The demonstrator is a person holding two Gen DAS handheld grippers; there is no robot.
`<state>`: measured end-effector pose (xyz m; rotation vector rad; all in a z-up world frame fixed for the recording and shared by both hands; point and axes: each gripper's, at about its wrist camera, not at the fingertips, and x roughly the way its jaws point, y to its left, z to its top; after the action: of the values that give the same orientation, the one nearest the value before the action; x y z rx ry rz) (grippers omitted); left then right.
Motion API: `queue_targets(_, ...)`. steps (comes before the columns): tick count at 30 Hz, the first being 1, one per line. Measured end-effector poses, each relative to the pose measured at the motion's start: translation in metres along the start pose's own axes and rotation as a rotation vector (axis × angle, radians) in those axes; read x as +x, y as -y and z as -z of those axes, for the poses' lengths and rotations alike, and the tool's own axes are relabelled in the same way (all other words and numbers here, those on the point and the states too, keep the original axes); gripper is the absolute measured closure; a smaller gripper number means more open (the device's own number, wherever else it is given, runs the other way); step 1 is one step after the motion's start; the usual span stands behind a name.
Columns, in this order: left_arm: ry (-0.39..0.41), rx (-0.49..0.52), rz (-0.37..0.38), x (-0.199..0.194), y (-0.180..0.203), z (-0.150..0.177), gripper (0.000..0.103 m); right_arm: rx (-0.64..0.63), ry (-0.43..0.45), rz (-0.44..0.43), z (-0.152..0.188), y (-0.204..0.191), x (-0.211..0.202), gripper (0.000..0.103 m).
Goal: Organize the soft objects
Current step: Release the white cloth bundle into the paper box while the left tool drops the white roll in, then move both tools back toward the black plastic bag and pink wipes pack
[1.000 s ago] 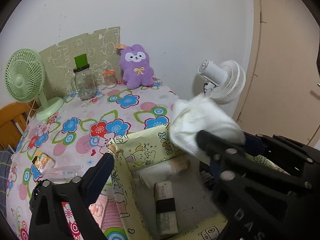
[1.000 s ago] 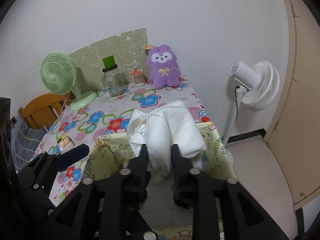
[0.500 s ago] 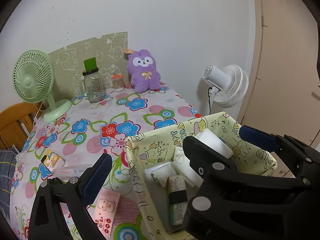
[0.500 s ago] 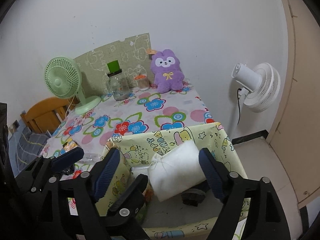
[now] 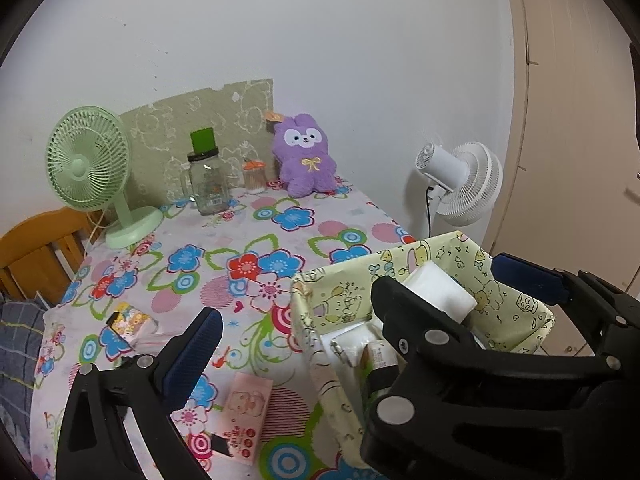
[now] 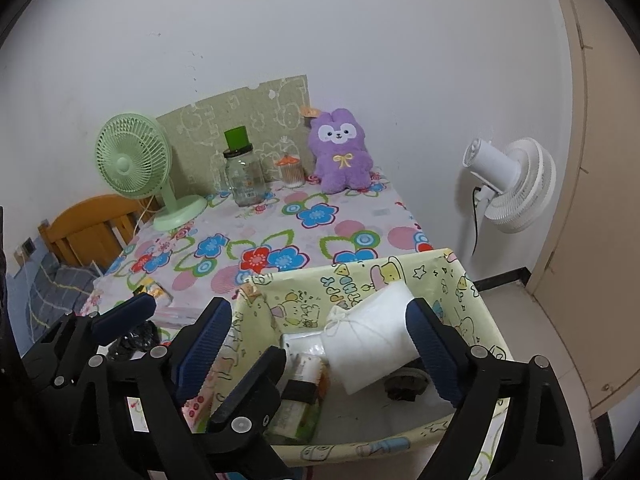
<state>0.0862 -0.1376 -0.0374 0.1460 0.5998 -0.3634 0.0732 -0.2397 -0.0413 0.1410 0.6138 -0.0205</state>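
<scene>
The right gripper [image 6: 320, 340] stands wide open over the yellow cartoon-print basket [image 6: 472, 288]. Its jaws have just been opening, and the white cloth bundle [image 6: 372, 344] lies between them but the blue pads [image 6: 430, 354] do not press on it. The bundle rests inside the basket, leaning against the back wall, with its tied end toward the left. Under it and beside it lie some small packets [image 6: 298, 404] and a dark object [image 6: 404, 386] on the basket floor.

The left gripper [image 5: 356, 300] is also open, with nothing between its fingers. One blue-padded finger [image 5: 192, 354] hangs over the flowered tablecloth [image 5: 240, 248], the other finger is over the far side of the basket [image 5: 516, 316]. In the left wrist view the bundle [image 5: 438, 292] shows partly behind the black frame of the right gripper.

On the tablecloth, near the basket, lies a pink packet [image 5: 246, 416], and further left a small colourful packet [image 5: 128, 320]. At the back of the table, against the wall, stand a green fan [image 5: 92, 168], a glass jar with a green lid [image 5: 208, 180], a small jar of cotton swabs [image 5: 255, 176] and a purple plush rabbit [image 5: 306, 160]. A white fan [image 5: 460, 184] stands on the floor beside the table.
</scene>
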Motion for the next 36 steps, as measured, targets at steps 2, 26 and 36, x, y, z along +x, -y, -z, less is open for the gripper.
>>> queue_targets(2, 0.008, -0.001, 0.002, -0.004, -0.004, 0.001, 0.0, -0.002, 0.008, 0.004, 0.0, -0.004, -0.003, 0.011)
queue_targets(26, 0.047, -0.018, -0.026, -0.036, -0.055, 0.027, 0.0, -0.035, 0.063, 0.02, 0.02, -0.066, -0.02, 0.003)
queue_targets(36, 0.049, -0.042, -0.05, -0.045, -0.078, 0.042, 0.0, -0.059, 0.061, 0.004, 0.031, -0.092, -0.02, 0.003)
